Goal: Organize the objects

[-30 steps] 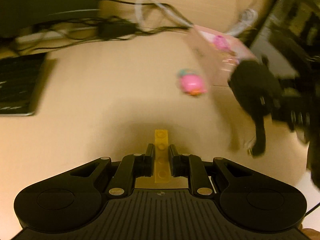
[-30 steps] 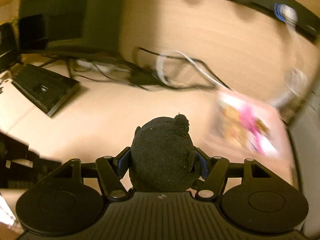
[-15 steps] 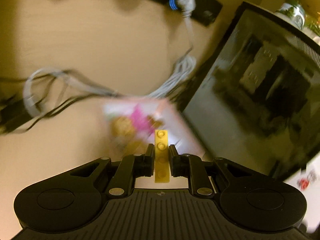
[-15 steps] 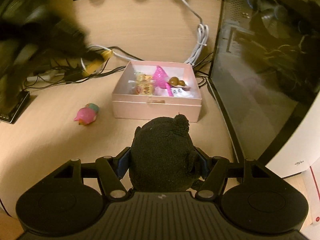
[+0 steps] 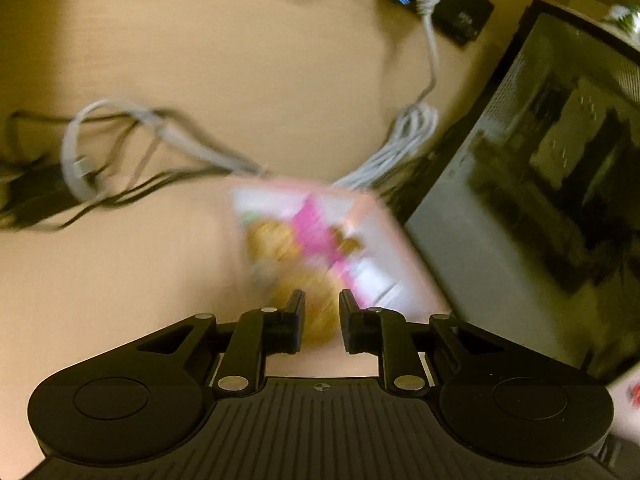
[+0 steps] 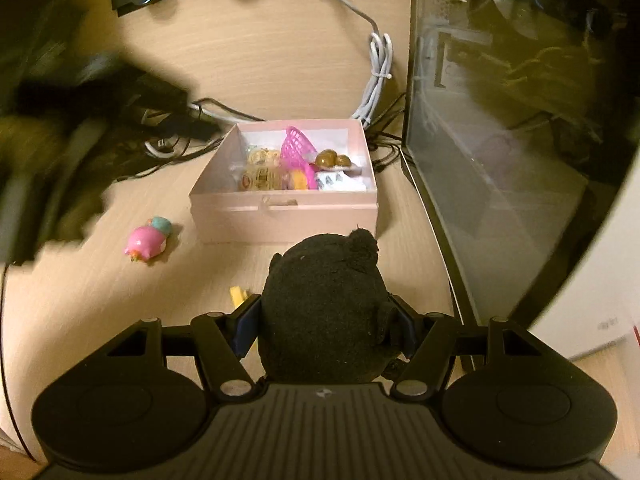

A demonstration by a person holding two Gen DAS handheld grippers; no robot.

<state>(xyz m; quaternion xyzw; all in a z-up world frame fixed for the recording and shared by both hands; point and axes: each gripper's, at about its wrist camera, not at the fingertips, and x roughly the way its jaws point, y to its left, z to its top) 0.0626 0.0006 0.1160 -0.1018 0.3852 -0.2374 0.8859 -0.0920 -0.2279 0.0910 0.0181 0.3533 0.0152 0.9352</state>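
On the wooden desk (image 6: 80, 300) I see the pink box (image 6: 284, 216) beside the dark glass-sided case (image 6: 500, 160) on its right, holding a pink basket (image 6: 296, 152) and small toy foods, with a pink toy figure (image 6: 146, 240) lying apart to the box's left. My right gripper (image 6: 324, 320) is clamped on the black plush toy (image 6: 324, 304), held near of the box, and a small yellow piece (image 6: 238, 295) lies on the desk just beside its left finger. My left gripper (image 5: 322, 320) has its fingers apart and gripping nothing, over the blurred near corner of the box.
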